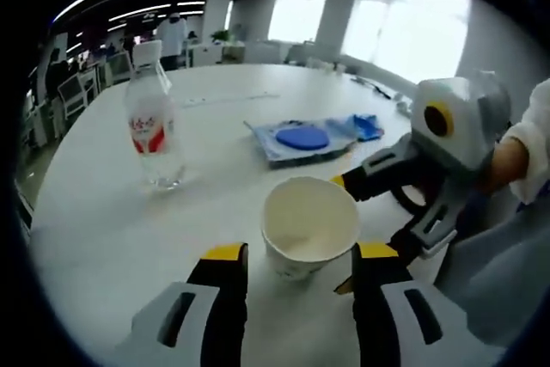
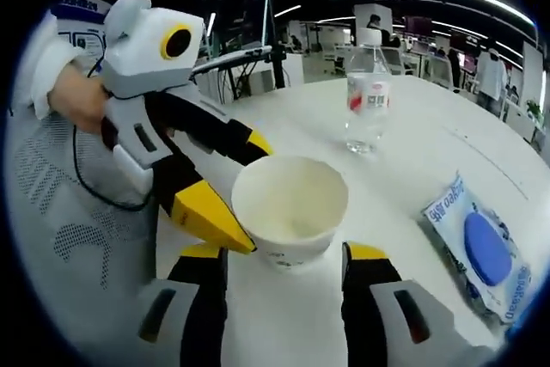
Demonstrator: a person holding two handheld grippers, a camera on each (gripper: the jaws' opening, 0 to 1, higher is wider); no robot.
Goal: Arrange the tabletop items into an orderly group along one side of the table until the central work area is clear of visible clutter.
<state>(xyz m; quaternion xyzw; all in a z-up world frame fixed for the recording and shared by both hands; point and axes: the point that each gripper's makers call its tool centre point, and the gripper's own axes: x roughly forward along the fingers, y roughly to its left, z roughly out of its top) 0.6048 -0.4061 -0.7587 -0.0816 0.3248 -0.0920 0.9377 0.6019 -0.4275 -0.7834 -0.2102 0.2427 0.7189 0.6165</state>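
A white paper cup point(image 1: 309, 228) stands upright and empty on the white round table point(image 1: 103, 238), near the person's edge. Both grippers converge on it from opposite sides. The left gripper point(image 1: 296, 268) has its yellow-tipped jaws spread, one on each side of the cup's base; whether they touch the wall cannot be told. The right gripper point(image 2: 284, 268) is likewise released, its jaws standing wide of the cup point(image 2: 290, 208), nothing grasped. In the right gripper view the left gripper's jaws flank the cup rim.

Farther out, a clear water bottle point(image 1: 153, 126) with a red label stands upright, well apart from the cup. A flat blue-and-white wipes packet point(image 1: 305, 137) lies separately, toward the far middle of the table, with a crumpled blue item point(image 1: 368, 125) just beside it.

Judged by this layout, the task is at an early stage: the items lie scattered, no orderly group exists along any side, and all appear left to be placed.
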